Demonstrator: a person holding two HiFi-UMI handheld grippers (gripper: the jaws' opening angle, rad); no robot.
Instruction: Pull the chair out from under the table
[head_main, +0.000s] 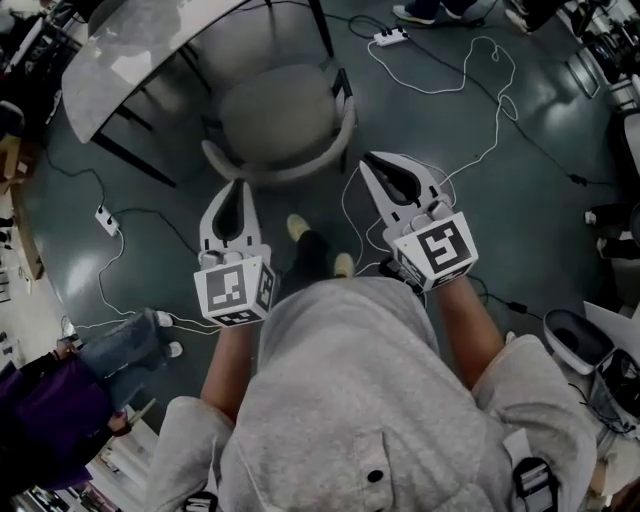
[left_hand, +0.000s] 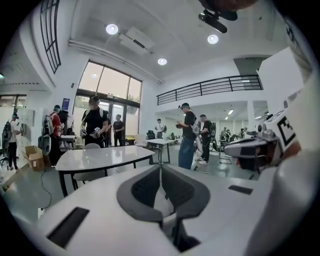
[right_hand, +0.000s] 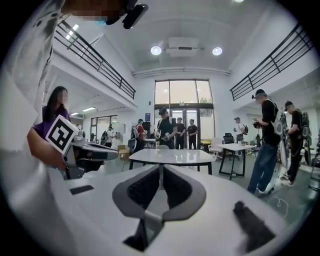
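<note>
In the head view a grey-cushioned chair (head_main: 285, 120) with a curved backrest stands on the dark floor, beside the corner of the white table (head_main: 130, 45) and mostly out from under it. Both grippers are held level above the floor, just short of the chair's backrest and not touching it. My left gripper (head_main: 240, 186) is shut and holds nothing, and so is my right gripper (head_main: 366, 160). The left gripper view shows its jaws (left_hand: 160, 172) closed together, pointing at the table (left_hand: 100, 156). The right gripper view shows the same (right_hand: 160, 172), with the table (right_hand: 172, 156) ahead.
White cables and power strips (head_main: 390, 37) (head_main: 107, 220) lie across the floor around the chair. My feet (head_main: 315, 245) stand just behind it. A person in purple (head_main: 50, 400) is at lower left. Several people (right_hand: 270, 145) and another table (right_hand: 242, 147) stand farther off.
</note>
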